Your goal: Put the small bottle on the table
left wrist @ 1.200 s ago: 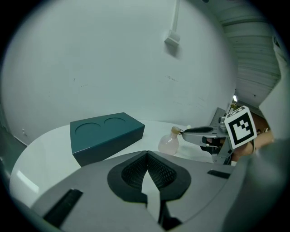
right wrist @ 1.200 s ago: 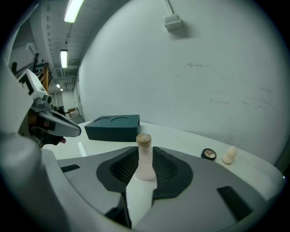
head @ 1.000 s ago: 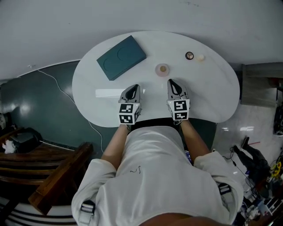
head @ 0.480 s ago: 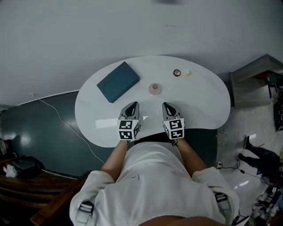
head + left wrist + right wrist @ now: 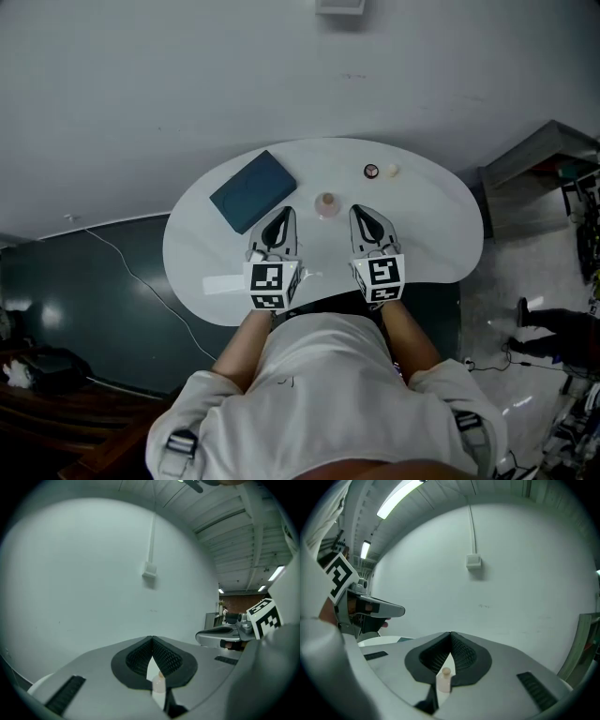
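Since the bottle [image 5: 326, 203] stands upright on the table [image 5: 441, 234], the left gripper [image 5: 284, 216] and right gripper [image 5: 359, 214] flank it, jaws closed and empty; the task seems done.

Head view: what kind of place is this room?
Probably a lab or workshop room: a white table beside a bare wall, a loose cable on the floor, and strip lights overhead.

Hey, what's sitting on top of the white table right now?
A teal box, the small bottle, a dark round piece and a pale piece beside it. Anything under the box is covered.
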The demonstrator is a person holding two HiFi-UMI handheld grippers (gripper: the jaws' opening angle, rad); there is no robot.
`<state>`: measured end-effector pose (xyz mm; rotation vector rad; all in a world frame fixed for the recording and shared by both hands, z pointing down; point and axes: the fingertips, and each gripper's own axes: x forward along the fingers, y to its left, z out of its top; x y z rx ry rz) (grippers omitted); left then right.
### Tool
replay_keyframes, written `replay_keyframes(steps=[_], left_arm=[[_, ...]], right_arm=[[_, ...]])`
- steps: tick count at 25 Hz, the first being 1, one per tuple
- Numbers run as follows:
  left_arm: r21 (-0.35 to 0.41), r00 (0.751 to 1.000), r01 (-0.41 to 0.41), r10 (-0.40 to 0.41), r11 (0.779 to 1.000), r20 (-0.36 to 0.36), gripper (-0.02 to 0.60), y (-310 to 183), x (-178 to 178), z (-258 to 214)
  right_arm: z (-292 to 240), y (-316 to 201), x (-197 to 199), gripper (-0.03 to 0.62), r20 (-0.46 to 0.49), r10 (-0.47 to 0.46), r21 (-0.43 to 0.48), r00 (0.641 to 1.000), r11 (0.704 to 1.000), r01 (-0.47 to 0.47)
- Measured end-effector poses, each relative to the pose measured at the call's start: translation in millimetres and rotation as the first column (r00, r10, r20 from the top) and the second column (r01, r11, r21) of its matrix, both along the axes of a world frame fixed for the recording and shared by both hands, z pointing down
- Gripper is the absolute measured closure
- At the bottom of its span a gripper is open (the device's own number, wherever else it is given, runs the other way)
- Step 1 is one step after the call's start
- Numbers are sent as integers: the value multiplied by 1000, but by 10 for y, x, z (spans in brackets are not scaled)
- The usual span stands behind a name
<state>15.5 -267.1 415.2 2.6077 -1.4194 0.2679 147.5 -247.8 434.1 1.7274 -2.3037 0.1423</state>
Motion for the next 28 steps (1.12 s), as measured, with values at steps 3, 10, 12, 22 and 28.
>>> replay_keyframes(steps=[3, 10, 12, 22, 28], left_arm=[[65, 1000, 16, -15, 998, -11, 569, -23, -56, -299], [109, 998, 51, -46, 993, -46, 569, -52, -203, -530], [105, 998, 52, -48, 993, -45, 569, -53, -211, -502], [100, 999, 37, -33, 994, -41, 569, -31, -144, -436], [93, 999, 29, -25, 995, -39, 569, -29, -118, -409]], right_arm=[[-284, -45, 89, 597, -20, 25, 59, 999, 998, -24], [-547, -92, 181, 597, -1, 48, 106, 999, 993, -48], [-553, -90, 195, 597, -7, 54, 110, 999, 993, -52], [-560, -83, 230, 597, -1, 56, 119, 998, 991, -55], [-566, -81, 238, 597, 0, 53, 114, 999, 992, -52]])
